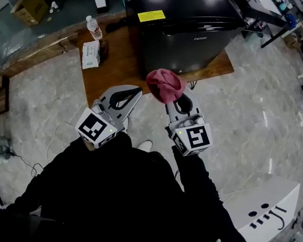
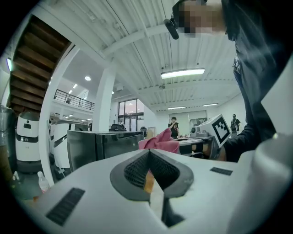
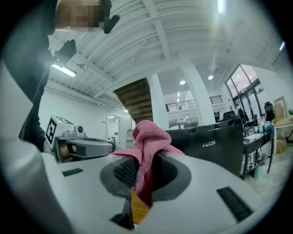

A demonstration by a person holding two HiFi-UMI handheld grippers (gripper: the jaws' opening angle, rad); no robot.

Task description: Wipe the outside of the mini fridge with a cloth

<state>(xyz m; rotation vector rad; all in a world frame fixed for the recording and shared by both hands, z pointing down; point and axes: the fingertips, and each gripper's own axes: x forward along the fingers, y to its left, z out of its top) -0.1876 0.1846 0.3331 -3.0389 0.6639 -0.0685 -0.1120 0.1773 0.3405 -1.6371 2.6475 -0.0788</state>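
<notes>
A black mini fridge (image 1: 178,20) stands on a wooden platform (image 1: 111,66) ahead of me; it also shows in the left gripper view (image 2: 98,151) and the right gripper view (image 3: 215,146). My right gripper (image 1: 178,98) is shut on a bunched pink cloth (image 1: 165,86), held just short of the fridge front; the cloth (image 3: 146,141) rises between its jaws. My left gripper (image 1: 136,91) is beside it, jaws closed with nothing in them, and from there the cloth (image 2: 160,140) shows at the right.
A water bottle (image 1: 94,27) and a white packet (image 1: 90,54) lie on the platform left of the fridge. A cardboard box (image 1: 30,6) sits far left. A white unit (image 1: 265,211) stands at my right. Marble floor surrounds the platform.
</notes>
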